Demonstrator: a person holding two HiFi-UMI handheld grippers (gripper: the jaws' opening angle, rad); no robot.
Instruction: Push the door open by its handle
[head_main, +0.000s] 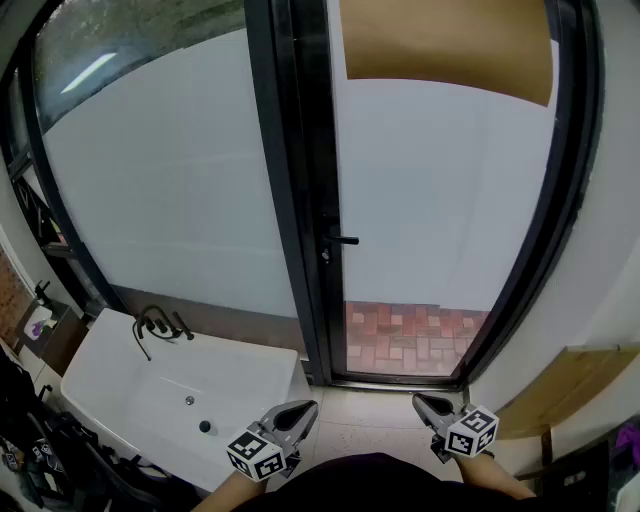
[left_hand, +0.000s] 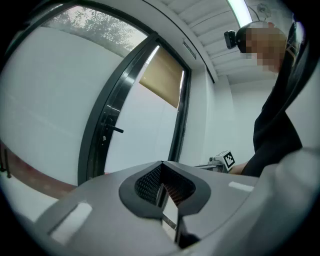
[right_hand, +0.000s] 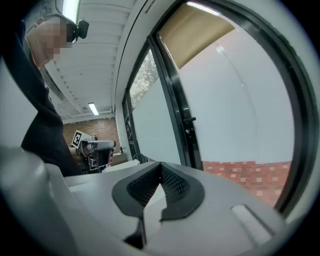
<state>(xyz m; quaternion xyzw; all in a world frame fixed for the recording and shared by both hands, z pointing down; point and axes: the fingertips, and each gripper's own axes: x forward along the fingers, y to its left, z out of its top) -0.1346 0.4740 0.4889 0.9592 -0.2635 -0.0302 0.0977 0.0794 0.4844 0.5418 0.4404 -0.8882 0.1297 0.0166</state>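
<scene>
A glass door (head_main: 440, 200) in a black frame stands ahead, closed, with a frosted pane. Its short black lever handle (head_main: 343, 240) sticks out from the frame at mid height. The handle also shows in the left gripper view (left_hand: 116, 129) and the right gripper view (right_hand: 190, 119). My left gripper (head_main: 306, 408) and right gripper (head_main: 420, 401) hang low near my body, far below the handle and touching nothing. Both have their jaws shut with the tips together and nothing between them, the left gripper (left_hand: 160, 163) and the right gripper (right_hand: 160, 163).
A white sink (head_main: 110, 372) with a black faucet (head_main: 150, 325) stands at lower left, close to my left gripper. A wooden board (head_main: 560, 385) leans at lower right. A brown blind (head_main: 450, 45) hangs at the door's top. Red brick paving (head_main: 410, 335) shows through the bottom pane.
</scene>
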